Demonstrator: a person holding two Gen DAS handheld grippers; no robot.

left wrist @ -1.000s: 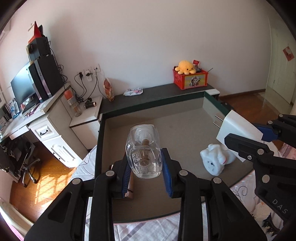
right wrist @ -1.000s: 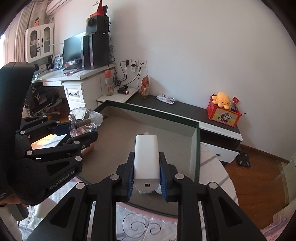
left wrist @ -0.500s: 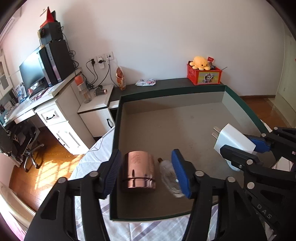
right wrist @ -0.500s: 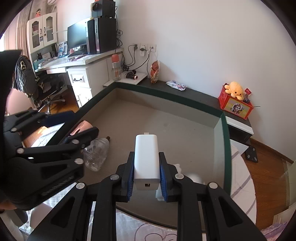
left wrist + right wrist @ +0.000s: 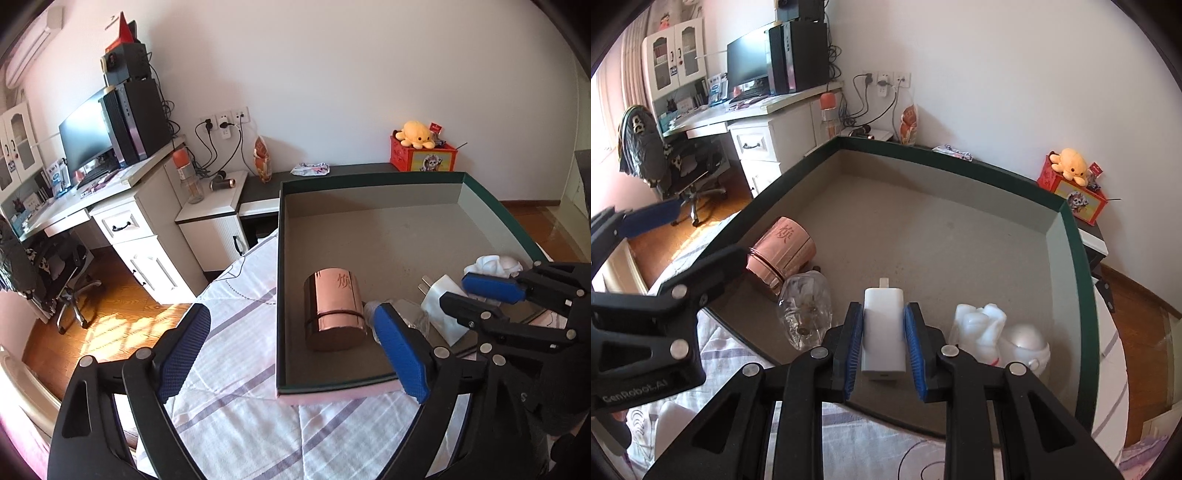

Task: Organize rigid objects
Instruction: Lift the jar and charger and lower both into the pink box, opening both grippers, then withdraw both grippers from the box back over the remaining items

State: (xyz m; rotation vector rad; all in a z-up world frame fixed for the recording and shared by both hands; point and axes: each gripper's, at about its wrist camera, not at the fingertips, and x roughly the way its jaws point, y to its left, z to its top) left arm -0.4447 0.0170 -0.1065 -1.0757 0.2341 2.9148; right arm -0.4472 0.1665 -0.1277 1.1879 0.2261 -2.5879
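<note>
While the right gripper (image 5: pixel 882 345) clamps a white charger (image 5: pixel 882 332) btwn its blue pads, prongs fwd, the block sits low over the near end of the green-rimmed box (image 5: pixel 1071 236), w/ a clear bottle (image 5: pixel 805 310) lying just to its left and a white figurine (image 5: pixel 979 325) just to its right. Left gripper (image 5: pixel 295 354) is spread wide w/ nothing btwn its fingers, hanging over the box's near-left corner above the striped bedsheet (image 5: pixel 236 417). A copper canister (image 5: pixel 334 314) lies on its side inside the box, touching or nearly touching the bottle's neck end; can't tell which.
</note>
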